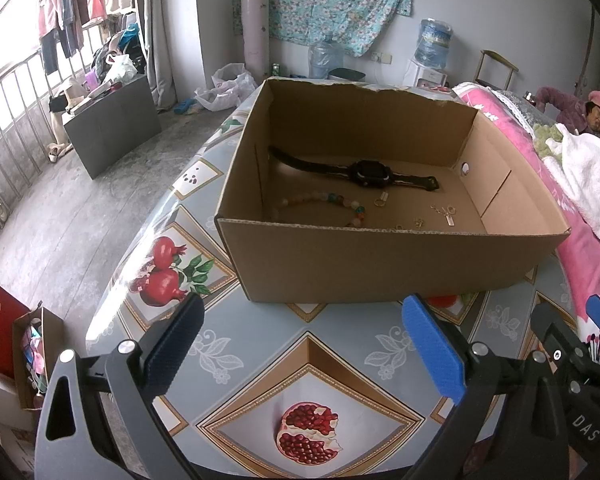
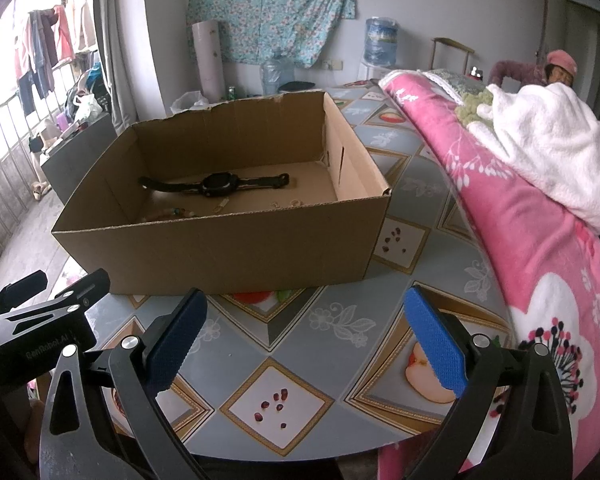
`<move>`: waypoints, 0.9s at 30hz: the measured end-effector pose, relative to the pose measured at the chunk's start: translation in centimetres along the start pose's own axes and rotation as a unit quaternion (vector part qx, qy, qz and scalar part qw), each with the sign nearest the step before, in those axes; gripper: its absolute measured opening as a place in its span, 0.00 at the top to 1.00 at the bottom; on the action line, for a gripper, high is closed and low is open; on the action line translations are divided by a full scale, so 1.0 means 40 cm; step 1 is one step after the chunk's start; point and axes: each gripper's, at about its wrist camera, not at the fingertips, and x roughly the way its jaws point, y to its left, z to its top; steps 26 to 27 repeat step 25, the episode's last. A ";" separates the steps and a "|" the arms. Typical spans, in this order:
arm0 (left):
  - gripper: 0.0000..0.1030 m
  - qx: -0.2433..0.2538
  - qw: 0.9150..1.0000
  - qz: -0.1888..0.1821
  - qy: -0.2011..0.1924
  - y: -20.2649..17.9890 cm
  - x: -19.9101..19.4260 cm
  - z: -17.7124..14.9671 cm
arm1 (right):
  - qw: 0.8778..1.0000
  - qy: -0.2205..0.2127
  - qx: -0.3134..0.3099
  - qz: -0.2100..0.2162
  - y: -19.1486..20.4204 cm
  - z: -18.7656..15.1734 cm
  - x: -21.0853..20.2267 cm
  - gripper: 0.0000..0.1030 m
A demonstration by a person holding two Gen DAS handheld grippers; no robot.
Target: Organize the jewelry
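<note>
While both tools hover above the patterned table short of the cardboard box, the task appears near its end or between picks. Left gripper and right gripper: jaws spread wide, empty. Inside the box, the watch lies flat, long axis left-right; bead bracelet and small gold pieces beside it. Any next reach must clear the near wall.

Pomegranate-print tablecloth, pink blanket, white towel on it, water jugs, hanging clothes.
</note>
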 end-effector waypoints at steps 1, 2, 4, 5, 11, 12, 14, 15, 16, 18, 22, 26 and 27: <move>0.05 0.000 1.000 0.000 0.000 0.003 0.001 0.002 | 1.000 0.000 0.000 0.001 0.000 0.000 0.000 0.08; 0.05 0.000 1.000 0.000 0.001 0.001 0.001 0.001 | 1.000 0.000 0.000 0.000 0.000 0.000 0.000 0.08; 0.05 -0.001 1.000 -0.001 0.000 0.003 0.001 0.002 | 1.000 0.000 0.000 0.000 0.000 0.000 0.000 0.08; 0.05 0.000 1.000 -0.001 0.000 0.004 0.001 0.002 | 1.000 0.000 0.000 0.000 0.000 0.000 0.000 0.08; 0.05 -0.002 1.000 -0.001 0.000 0.003 -0.002 0.001 | 1.000 -0.002 -0.001 0.001 0.002 0.001 -0.005 0.08; 0.05 -0.002 1.000 -0.001 0.000 0.004 -0.002 0.002 | 1.000 -0.002 -0.001 0.000 0.003 0.001 -0.005 0.08; 0.05 -0.002 1.000 -0.001 0.000 0.005 -0.002 0.002 | 1.000 -0.002 -0.001 0.001 0.002 0.001 -0.006 0.08; 0.05 -0.002 1.000 -0.001 0.000 0.005 -0.002 0.002 | 1.000 -0.003 -0.001 0.001 0.003 0.002 -0.008 0.08; 0.05 -0.003 1.000 -0.001 0.000 0.005 -0.002 0.002 | 1.000 -0.003 -0.001 0.001 0.004 0.003 -0.009 0.08; 0.05 -0.002 1.000 -0.002 0.000 0.006 -0.001 0.002 | 1.000 -0.004 -0.002 0.001 0.004 0.004 -0.011 0.08; 0.05 -0.003 1.000 0.000 -0.001 0.004 -0.003 0.002 | 1.000 -0.003 -0.002 0.001 0.006 0.005 -0.012 0.08; 0.05 -0.004 1.000 -0.001 0.001 0.005 -0.002 0.002 | 1.000 -0.004 -0.001 0.000 0.006 0.005 -0.012 0.08; 0.05 -0.004 1.000 -0.001 0.001 0.005 -0.002 0.002 | 1.000 -0.004 -0.001 0.000 0.006 0.005 -0.012 0.08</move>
